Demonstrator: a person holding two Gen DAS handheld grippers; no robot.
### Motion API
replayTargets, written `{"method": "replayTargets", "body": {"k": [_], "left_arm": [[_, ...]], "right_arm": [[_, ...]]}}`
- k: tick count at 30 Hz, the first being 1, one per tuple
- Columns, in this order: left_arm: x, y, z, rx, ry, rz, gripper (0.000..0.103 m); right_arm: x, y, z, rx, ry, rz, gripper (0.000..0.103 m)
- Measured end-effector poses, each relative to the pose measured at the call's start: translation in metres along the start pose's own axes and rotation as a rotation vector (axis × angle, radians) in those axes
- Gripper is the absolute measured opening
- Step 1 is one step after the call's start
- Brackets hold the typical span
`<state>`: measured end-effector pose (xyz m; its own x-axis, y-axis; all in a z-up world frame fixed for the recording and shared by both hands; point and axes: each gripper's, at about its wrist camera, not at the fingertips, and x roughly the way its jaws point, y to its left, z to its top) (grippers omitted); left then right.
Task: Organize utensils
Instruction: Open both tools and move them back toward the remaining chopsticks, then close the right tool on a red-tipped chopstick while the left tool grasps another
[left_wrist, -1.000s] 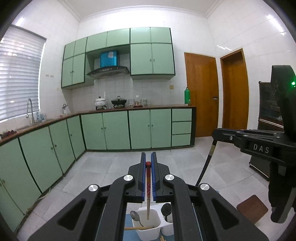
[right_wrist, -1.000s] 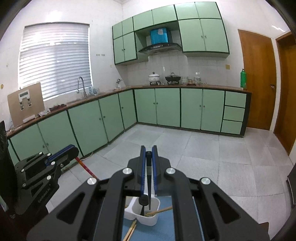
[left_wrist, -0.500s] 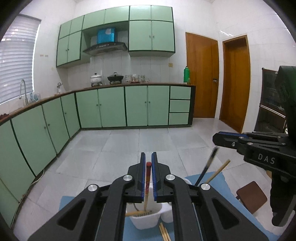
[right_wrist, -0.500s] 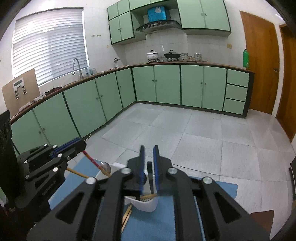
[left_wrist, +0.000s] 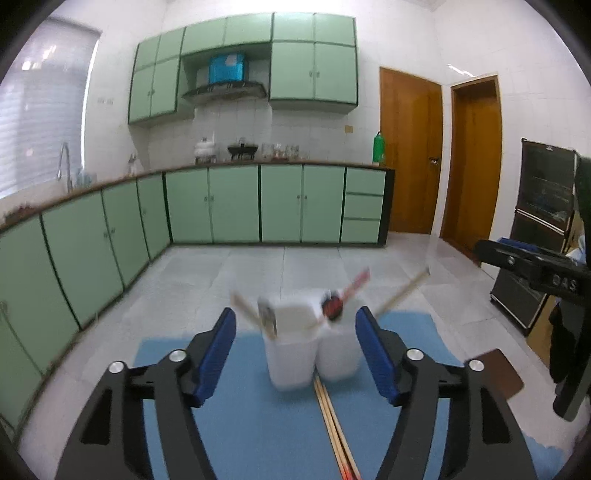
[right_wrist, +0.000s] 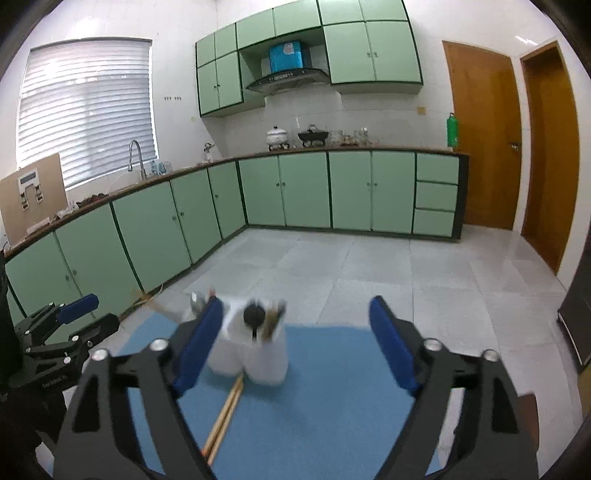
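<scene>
On the blue mat (left_wrist: 229, 424), both your grippers (left_wrist: 295, 354) (right_wrist: 295, 339) have just sprung apart, empty; next, the chopsticks (left_wrist: 334, 424) at 6 o'clock of the white cups (left_wrist: 314, 343).

On the blue mat (left_wrist: 229, 424), two white holders (left_wrist: 291, 350) stand touching side by side in the middle, with utensil handles (left_wrist: 402, 291) fanning out of their tops to left and right and barring a straight drop from above. A pair of chopsticks (left_wrist: 334, 424) lies on the mat just in front of them. The mat is bare to either side of the holders. Beyond the mat, the tiled floor (right_wrist: 369, 266) lies open up to the green cabinets (right_wrist: 303, 188).
</scene>
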<state>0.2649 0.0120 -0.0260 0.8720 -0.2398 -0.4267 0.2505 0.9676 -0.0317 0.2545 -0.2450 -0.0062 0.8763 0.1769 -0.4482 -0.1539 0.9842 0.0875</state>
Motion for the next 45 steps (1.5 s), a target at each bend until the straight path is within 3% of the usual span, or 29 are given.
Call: {"method": "replayTargets", "body": {"k": [8,16,28,31,36,45], "left_arm": [[-0.009,0.01,-0.107,-0.067,0.198,0.055,0.076],[-0.006,0.023,-0.165,-0.092,0.316,0.113,0.076],[-0.01,0.04,-0.192,-0.101,0.386,0.154,0.076],[-0.009,0.042,-0.193,-0.103,0.395,0.16,0.078],[-0.008,0.042,-0.193,-0.104,0.401,0.158,0.078],[-0.003,0.043,-0.195,-0.109,0.423,0.16,0.079]], "right_arm": [[-0.017,0.02,-0.115,0.036,0.135,-0.032,0.093],[-0.005,0.043,-0.192,0.054,0.276,-0.061,0.093],[-0.005,0.072,-0.216,0.054,0.351,-0.027,0.093],[-0.003,0.087,-0.217,0.032,0.372,-0.001,0.081],[0.003,0.106,-0.225,-0.01,0.407,0.008,0.073],[0.015,0.113,-0.23,-0.043,0.451,-0.011,0.068]]}}
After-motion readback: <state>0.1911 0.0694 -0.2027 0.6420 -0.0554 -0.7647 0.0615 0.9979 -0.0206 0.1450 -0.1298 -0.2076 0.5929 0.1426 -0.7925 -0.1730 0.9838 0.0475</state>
